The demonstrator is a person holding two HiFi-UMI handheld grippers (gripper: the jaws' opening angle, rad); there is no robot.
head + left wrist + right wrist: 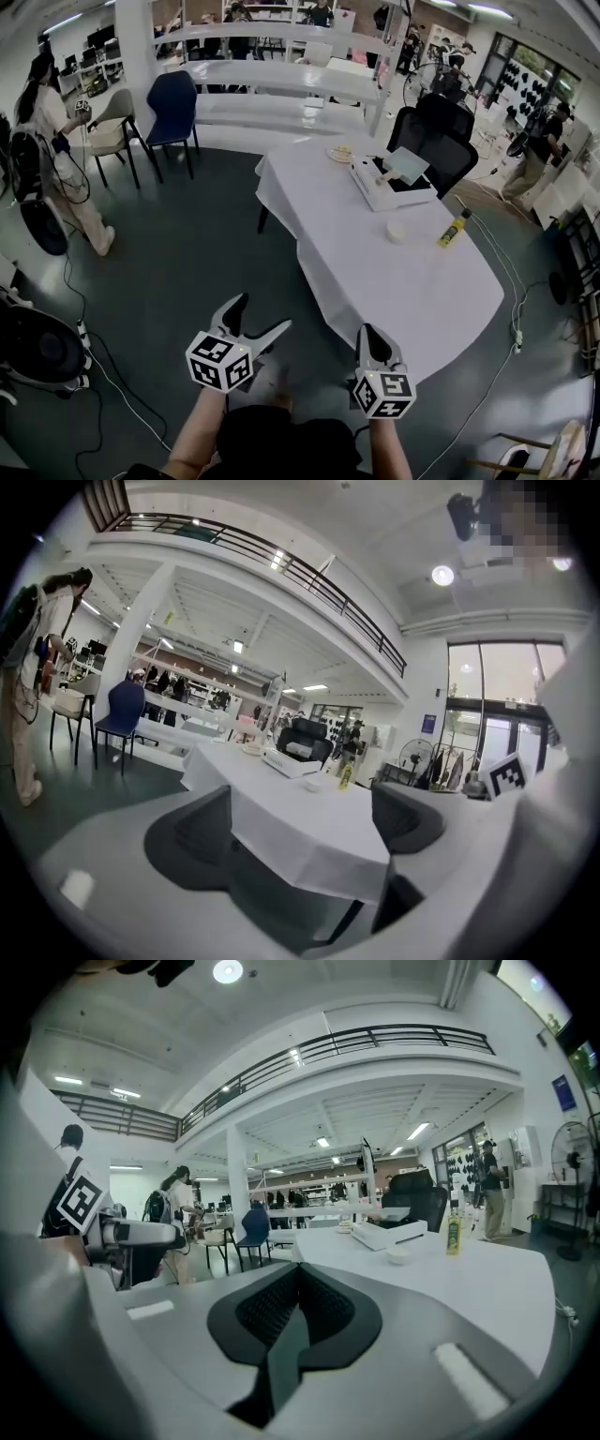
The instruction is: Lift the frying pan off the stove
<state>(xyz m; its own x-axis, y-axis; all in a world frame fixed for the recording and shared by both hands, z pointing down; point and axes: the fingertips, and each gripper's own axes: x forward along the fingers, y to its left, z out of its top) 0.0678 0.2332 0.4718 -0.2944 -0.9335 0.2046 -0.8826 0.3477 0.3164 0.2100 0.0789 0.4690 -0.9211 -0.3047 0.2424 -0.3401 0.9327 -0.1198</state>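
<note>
A white portable stove [389, 185] stands on the far part of the white-clothed table [412, 281], with a pale flat thing [405, 166] on top that is too small to make out as the frying pan. Both grippers hang in the air short of the table's near edge, far from the stove. My left gripper [262, 313] is open with nothing between its jaws; the table and stove [292, 761] show through its gap [305, 822]. My right gripper [367, 332] is shut and empty, its pads pressed together [298, 1279], with the stove [394, 1233] far ahead.
A small white bowl [397, 231], a yellow bottle [454, 229] and a plate [339, 152] share the table. A black office chair [436, 141] stands behind it and a blue chair [173, 108] to the left. A person [47, 141] stands far left. Cables cross the floor [506, 272].
</note>
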